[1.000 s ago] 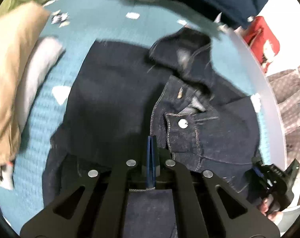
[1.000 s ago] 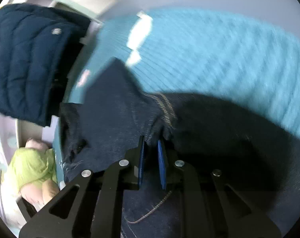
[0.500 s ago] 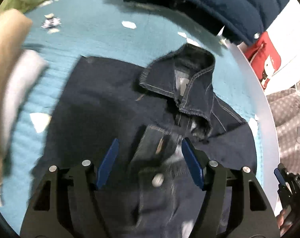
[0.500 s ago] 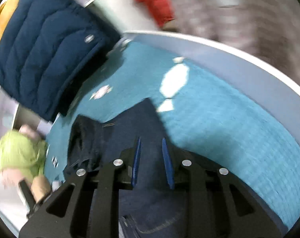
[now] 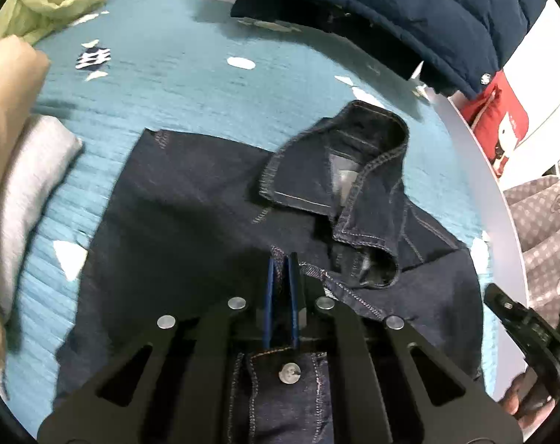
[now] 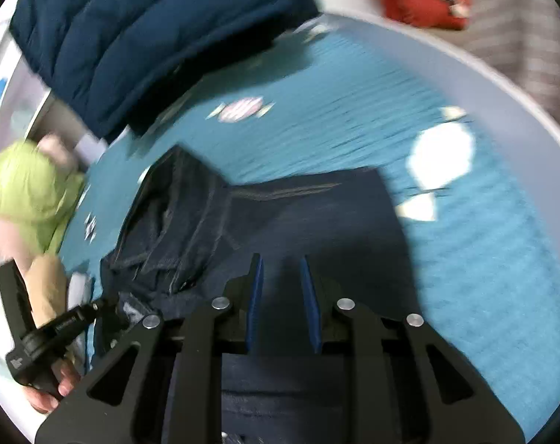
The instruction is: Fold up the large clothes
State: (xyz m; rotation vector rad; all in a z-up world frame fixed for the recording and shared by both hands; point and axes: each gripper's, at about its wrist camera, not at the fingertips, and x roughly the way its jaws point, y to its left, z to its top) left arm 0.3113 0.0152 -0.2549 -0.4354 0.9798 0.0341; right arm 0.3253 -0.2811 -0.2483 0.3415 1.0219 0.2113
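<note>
Lying folded, dark denim jacket (image 5: 213,222) (collar (image 5: 339,170) upturned), orange stitching

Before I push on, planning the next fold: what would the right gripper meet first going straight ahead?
Likely the denim jacket itself: the right gripper points over its dark panel; depth is unclear.

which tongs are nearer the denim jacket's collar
Left. The left tongs sit just below the collar, nearly shut on the denim jacket. The right tongs hang open off to the collar's side.
</note>
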